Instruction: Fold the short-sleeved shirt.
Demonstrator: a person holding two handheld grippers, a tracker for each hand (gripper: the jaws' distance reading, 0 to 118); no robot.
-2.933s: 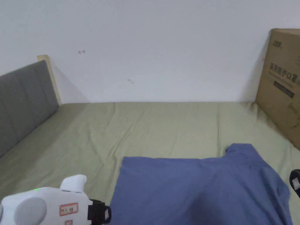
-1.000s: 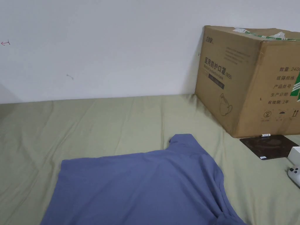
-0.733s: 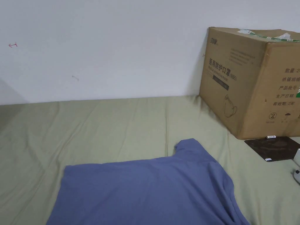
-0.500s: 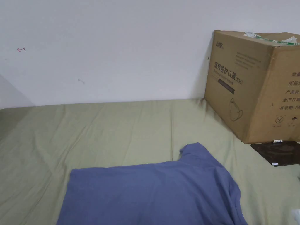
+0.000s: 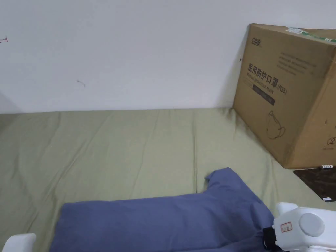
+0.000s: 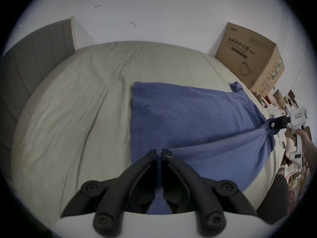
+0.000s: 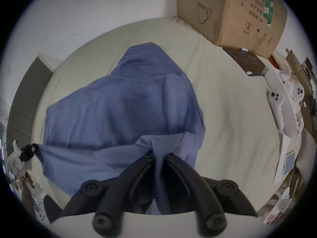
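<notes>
Blue, soft cotton hangs taut between the left gripper (image 6: 159, 151), whose fingers (image 6: 151, 153) pinch one near corner, and the right gripper (image 7: 159, 151), pinching the other, so both should carry the short-sleeved shirt (image 5: 164, 216) level over the wrinkled olive bed (image 5: 131, 147), landing edge on edge.

White wall (image 5: 131, 49), green-sheeted bed (image 5: 115, 147)
</notes>
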